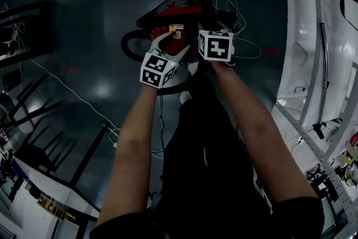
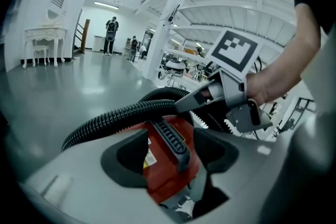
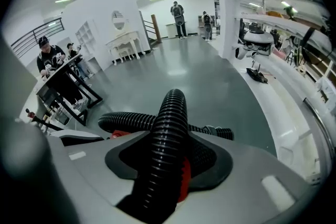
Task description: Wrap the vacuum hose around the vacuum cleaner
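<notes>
A red vacuum cleaner (image 1: pixel 176 18) stands on the dark floor in front of the person, with its black ribbed hose (image 1: pixel 130 45) looped around it. My left gripper (image 1: pixel 169 43) hangs over the body, open. Its jaws straddle the black carry handle (image 2: pixel 171 139) on the red top (image 2: pixel 168 178) without pressing on it. My right gripper (image 3: pixel 169 165) is shut on the hose (image 3: pixel 170 123), which runs up between its jaws and curves away over the vacuum. In the left gripper view, the right gripper (image 2: pixel 189 104) clamps the hose (image 2: pixel 105 123) just above the handle.
A white cable (image 1: pixel 241 36) lies bunched to the right of the vacuum, and another (image 1: pixel 72 92) trails across the floor at left. Black table and chair frames (image 1: pixel 31 120) stand at left. A white platform (image 1: pixel 313 36) borders the right. People stand far off (image 2: pixel 110 34).
</notes>
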Demonstrator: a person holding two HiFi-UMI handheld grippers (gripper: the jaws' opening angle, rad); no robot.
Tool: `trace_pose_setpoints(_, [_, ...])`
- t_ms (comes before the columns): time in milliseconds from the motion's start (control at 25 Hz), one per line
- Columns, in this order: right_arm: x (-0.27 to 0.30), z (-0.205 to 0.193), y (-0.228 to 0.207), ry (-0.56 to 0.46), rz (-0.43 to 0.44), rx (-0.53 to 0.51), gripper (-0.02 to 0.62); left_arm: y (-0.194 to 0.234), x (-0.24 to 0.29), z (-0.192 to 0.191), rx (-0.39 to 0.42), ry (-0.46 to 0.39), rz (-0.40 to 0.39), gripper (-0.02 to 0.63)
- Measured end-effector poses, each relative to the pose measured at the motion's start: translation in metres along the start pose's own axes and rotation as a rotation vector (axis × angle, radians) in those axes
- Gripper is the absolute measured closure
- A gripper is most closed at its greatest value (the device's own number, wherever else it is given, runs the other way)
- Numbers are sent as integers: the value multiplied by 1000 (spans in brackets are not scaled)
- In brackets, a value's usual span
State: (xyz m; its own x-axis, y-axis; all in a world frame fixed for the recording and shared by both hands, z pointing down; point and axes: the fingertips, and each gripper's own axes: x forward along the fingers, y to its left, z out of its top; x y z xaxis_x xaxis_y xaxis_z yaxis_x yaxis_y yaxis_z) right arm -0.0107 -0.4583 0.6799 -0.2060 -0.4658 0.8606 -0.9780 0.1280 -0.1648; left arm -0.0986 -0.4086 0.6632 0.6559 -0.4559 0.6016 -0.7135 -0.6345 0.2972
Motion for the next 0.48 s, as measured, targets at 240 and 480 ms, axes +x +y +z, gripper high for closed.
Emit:
trace_pose_setpoints(240, [-5, -4, 0, -6, 28, 148, 417, -3, 1, -1, 10, 9, 2, 336])
trace_pose_setpoints(480, [-14, -5, 12, -19, 43, 159, 420, -4, -7, -1, 10, 1, 7, 335])
